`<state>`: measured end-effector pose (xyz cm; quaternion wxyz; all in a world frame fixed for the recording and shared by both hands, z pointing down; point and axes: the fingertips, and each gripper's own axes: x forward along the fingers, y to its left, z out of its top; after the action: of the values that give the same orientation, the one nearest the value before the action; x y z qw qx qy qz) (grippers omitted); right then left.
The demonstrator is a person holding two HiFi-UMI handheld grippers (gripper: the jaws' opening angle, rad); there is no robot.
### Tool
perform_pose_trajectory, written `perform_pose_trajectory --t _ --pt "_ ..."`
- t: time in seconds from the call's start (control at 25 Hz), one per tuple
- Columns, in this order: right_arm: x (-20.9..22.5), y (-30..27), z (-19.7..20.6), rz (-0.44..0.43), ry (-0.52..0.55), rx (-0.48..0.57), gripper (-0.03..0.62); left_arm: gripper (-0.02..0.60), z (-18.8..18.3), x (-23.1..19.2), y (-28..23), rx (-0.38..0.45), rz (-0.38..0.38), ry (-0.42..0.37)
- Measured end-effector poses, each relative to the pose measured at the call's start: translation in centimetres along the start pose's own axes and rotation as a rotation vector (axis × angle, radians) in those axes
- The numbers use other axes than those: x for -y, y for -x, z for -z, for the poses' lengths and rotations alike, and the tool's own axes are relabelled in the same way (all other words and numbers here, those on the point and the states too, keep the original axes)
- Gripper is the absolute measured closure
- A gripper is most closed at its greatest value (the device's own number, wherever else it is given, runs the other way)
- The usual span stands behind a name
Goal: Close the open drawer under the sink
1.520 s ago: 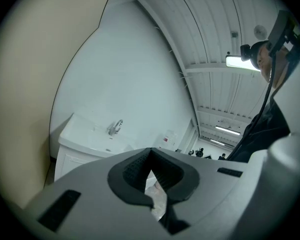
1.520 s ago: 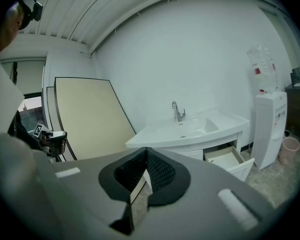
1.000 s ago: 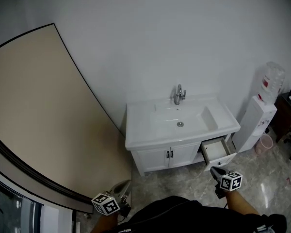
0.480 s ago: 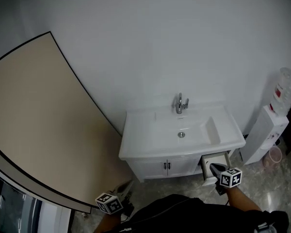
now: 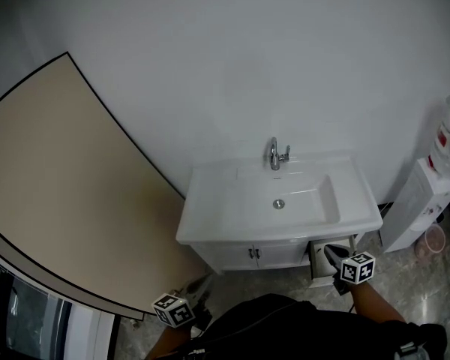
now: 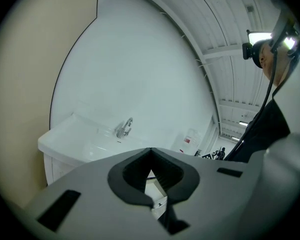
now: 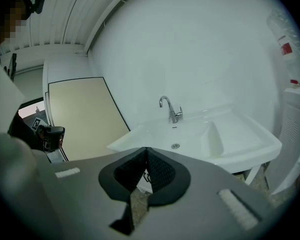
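Right gripper (image 5: 328,250) has its jaws drawn together at the tips with nothing between them, and in the head view it lies over the open drawer (image 5: 317,265); whether it touches the drawer front cannot be told from these views. That drawer juts out from the right end of the white cabinet (image 5: 240,256), directly under the sink (image 5: 210,217), beside the cabinet's two shut doors with dark handles. Left gripper (image 6: 150,149) is likewise closed on nothing, held low at the person's left, well apart from the cabinet and near the foot of a large beige panel (image 5: 60,193) that leans along the wall. A chrome faucet (image 5: 276,154) stands at the back of the basin, and a round drain shows in the middle. To the right of the sink, a white water dispenser (image 5: 424,201) stands on the marbled floor (image 5: 405,276).
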<state>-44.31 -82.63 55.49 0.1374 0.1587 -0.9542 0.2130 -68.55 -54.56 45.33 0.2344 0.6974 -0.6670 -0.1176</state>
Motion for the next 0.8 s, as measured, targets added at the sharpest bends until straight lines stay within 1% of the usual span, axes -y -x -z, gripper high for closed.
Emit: perform_pose_trajectory --t 0.2,0.36,0.48,0.6,0.8 --pt "1.9 0.6 0.5 0.02 -0.022 0.003 0.592 0.581 0.4 0.3 -2.3 -0.018 0.02 0.004" --pt "2.9 1.0 1.0 0.057 -0.027 -0.004 0.592 0.581 0.4 0.1 -4.3 -0.025 0.065 0.01" --pt "2.8 0.7 0.4 0.084 -0.019 0.007 0.592 0.581 -0.2 -1.4 -5.6 -0.036 0.098 0.015" --pt "3.0 0.4 -0.7 0.13 -0.008 0.02 0.592 0.581 -1.3 -3.5 -7.4 -0.045 0.137 0.03" --pt "3.3 -0.9 -2.5 0.237 -0.033 0.043 0.592 0.581 -4.6 -6.6 -10.8 -0.063 0.243 0.022"
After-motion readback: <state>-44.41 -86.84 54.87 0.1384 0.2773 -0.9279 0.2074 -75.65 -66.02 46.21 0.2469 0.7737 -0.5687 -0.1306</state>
